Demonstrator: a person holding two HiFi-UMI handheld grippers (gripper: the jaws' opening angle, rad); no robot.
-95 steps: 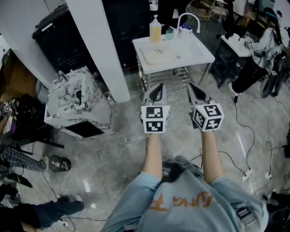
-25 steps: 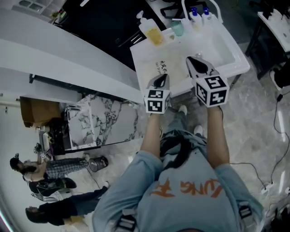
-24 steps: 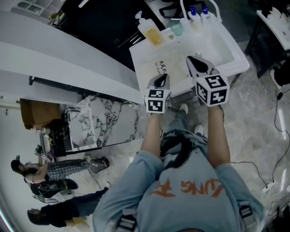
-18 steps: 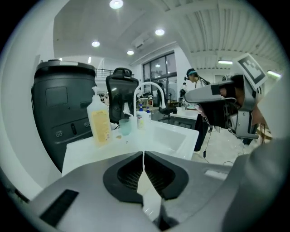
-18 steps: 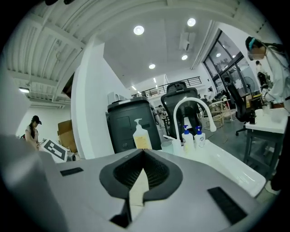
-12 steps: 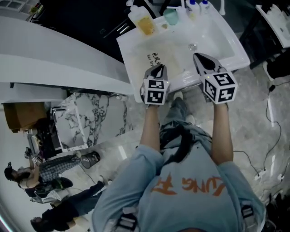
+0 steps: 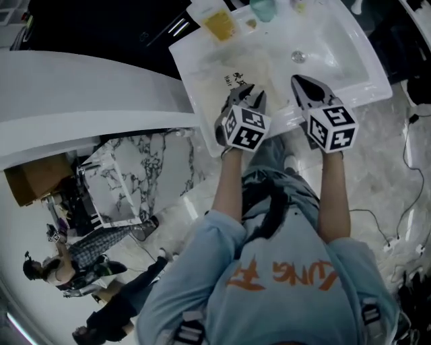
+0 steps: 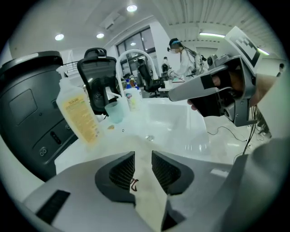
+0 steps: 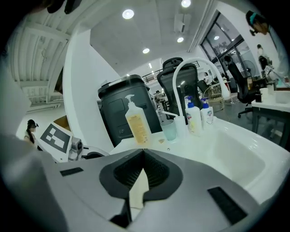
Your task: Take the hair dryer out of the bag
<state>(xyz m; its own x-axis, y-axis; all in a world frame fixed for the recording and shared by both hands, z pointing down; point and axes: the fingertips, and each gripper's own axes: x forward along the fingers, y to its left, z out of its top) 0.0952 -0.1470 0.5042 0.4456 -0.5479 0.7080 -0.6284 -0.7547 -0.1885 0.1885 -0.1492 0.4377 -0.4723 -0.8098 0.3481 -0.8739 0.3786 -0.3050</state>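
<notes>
Left gripper [image 7: 250, 95] [image 8: 143, 157] hangs at the centre of the head view with its jaws parted. They have just been opening, and nothing is pinched between the ribbed pads [image 8: 121, 171]. Through the gap shows the pale bag [image 7: 254, 64] [image 8: 145, 192] with a dark printed mark on it; I cannot tell whether the jaws touch it. Right gripper [image 7: 297, 81] [image 9: 143, 153], just to the right of the left one in the head view, has its jaws closed together on nothing. Only a sliver of the bag [image 9: 138, 192] shows below where they meet. In the left gripper view its closed beak [image 8: 172, 95] reaches in from the upper right.

The bag lies flat on the white counter [image 7: 192, 57], left of the sink basin [image 7: 343, 37], in the upper middle of the head view. No view shows the hair dryer itself.

Behind the bag, toward the top edge, stand a soap bottle [image 7: 219, 20] [image 8: 79, 114] [image 9: 137, 124] of yellow liquid and a teal cup [image 7: 264, 8] [image 8: 116, 111] [image 9: 169, 129]. A curved white faucet [image 8: 131, 61] [image 9: 190, 68] rises behind the cup, with two blue-capped bottles [image 9: 195, 118] beside it. A dark grey bin [image 8: 27, 113] [image 9: 118, 108] stands left of the counter. At the left of the head view is a marble-patterned box [image 7: 145, 175].
</notes>
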